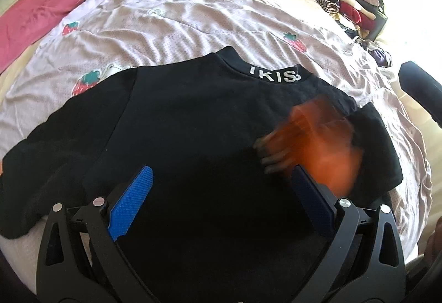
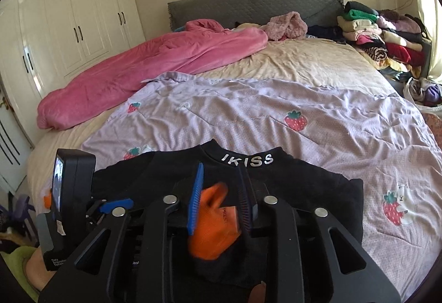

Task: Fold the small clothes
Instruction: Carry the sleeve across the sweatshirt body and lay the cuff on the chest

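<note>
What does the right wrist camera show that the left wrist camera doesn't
Only the right wrist view shows the white wardrobe, the grey headboard and the left gripper's body. Only the left wrist view shows the left gripper with jaws wide apart over the black top. Both show the top's lettered collar, the strawberry quilt, pink blanket, clothes pile and an orange glove.

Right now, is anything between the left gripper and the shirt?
Nothing visible is. The left gripper hangs open right over the shirt. A blurred orange thing shows beside one finger, off to the side.
</note>
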{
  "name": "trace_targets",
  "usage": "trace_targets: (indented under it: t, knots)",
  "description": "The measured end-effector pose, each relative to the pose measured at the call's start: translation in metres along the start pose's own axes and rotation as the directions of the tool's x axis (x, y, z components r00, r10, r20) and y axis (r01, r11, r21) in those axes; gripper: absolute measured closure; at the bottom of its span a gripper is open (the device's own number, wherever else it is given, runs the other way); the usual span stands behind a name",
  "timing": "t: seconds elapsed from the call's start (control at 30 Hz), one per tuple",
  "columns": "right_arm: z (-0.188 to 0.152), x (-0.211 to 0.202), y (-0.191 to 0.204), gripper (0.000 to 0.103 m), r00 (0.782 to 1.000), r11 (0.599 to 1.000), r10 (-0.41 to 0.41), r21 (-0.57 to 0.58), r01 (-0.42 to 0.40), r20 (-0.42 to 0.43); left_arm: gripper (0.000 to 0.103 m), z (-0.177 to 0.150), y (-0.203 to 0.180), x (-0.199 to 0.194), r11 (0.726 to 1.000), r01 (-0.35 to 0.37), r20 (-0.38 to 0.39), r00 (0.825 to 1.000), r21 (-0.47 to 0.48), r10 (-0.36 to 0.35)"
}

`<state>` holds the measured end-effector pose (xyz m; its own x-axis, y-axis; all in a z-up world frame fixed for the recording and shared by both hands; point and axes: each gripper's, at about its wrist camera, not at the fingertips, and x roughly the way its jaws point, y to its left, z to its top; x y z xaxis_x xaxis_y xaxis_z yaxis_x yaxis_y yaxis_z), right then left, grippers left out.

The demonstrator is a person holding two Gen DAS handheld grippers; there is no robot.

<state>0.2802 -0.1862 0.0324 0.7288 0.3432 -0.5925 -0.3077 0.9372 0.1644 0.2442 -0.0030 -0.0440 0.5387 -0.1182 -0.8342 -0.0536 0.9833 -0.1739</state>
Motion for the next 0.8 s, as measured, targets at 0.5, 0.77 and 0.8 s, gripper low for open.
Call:
trace_targets:
  t: [0.5, 0.77, 0.8]
  knots:
    - [-0.014, -0.009, -0.067, 0.061, 0.983, 0.977, -0.181, 0.11, 0.184, -0.037, 0.009, -0.003, 0.02, -0.004, 0.963, 0.215, 0.008, 0.976, -0.161, -0.216]
    - [-0.023, -0.029, -0.1, 0.061, 0.971, 0.951, -0.237, 0.199, 0.237, -0.024, 0.011, -0.012, 0.008, 0.018, 0.942, 0.267, -0.038, 0.959, -0.206, -0.28]
    - [-0.024, -0.031, -0.104, 0.061, 0.97, 0.948, -0.24, 0.209, 0.239, -0.021, 0.016, -0.012, 0.003, 0.018, 0.938, 0.28, -0.03, 0.956, -0.203, -0.292]
